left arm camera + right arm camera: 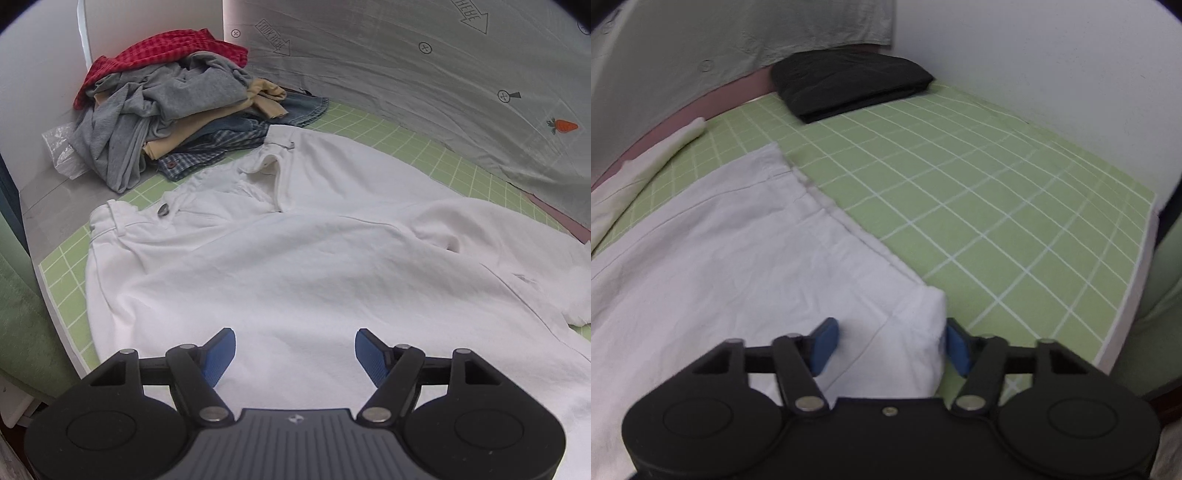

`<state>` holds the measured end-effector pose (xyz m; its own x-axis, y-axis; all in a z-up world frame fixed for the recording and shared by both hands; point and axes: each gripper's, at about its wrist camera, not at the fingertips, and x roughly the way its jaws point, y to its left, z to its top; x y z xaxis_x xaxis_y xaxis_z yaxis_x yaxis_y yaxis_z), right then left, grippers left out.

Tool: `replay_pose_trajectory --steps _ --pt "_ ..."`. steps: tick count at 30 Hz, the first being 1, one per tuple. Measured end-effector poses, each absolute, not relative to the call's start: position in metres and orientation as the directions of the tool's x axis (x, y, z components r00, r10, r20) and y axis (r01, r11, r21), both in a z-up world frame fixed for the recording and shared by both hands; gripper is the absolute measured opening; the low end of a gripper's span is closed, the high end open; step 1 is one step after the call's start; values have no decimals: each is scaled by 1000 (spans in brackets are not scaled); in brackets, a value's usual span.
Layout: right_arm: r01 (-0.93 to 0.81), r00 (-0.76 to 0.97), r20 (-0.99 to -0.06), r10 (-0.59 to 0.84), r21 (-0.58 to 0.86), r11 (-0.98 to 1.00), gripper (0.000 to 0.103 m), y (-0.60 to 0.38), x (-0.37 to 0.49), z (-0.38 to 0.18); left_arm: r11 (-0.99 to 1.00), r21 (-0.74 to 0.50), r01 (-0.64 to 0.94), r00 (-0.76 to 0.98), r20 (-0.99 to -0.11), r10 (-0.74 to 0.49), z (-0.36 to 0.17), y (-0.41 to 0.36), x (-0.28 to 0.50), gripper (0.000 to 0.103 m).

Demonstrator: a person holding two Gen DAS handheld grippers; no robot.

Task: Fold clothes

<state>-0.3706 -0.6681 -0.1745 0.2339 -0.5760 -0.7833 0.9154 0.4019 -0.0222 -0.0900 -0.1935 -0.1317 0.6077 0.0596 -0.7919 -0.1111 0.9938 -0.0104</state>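
Observation:
White trousers (pixel 295 258) lie spread flat on a green grid mat (pixel 66 269), waistband and button at the far left. My left gripper (pixel 295 350) is open, with blue pads, hovering over the near side of the trousers. In the right wrist view, a trouser leg (pixel 738 251) ends in a hem running diagonally across the mat (pixel 997 206). My right gripper (pixel 890 343) is open, its jaws on either side of the near hem corner. A second leg (pixel 646 162) lies at the far left.
A pile of unfolded clothes (pixel 173 99), red, grey, tan and blue, sits at the mat's far left corner. A folded black garment (pixel 849 81) lies at the far end of the mat. A grey printed sheet (pixel 443 74) hangs behind. The mat's edge (pixel 1126 295) drops off to the right.

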Motion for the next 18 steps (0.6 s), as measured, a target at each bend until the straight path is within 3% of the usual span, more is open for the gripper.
replay_pose_trajectory --steps 5,8,11,13,15,18 --pt "918 208 -802 -560 -37 394 15 -678 -385 -174 996 4 -93 619 -783 61 -120 -203 -82 73" --pt "931 159 -812 -561 -66 360 19 -681 -387 -173 995 29 -91 624 -777 79 -113 -192 -71 74" --pt "925 45 -809 -586 -187 330 34 -683 -368 -172 993 24 -116 621 -779 91 -109 -176 -53 74" --pt "935 22 -779 -627 -206 289 55 -684 -355 -164 991 19 -136 621 -778 100 -109 -167 -37 78" --pt "945 24 -749 -662 -200 261 68 -688 -339 -155 988 20 -154 620 -777 113 -112 -162 -19 83" --pt "949 86 -726 -682 -149 278 71 -700 -301 -147 987 15 -159 594 -797 108 -125 -160 14 83"
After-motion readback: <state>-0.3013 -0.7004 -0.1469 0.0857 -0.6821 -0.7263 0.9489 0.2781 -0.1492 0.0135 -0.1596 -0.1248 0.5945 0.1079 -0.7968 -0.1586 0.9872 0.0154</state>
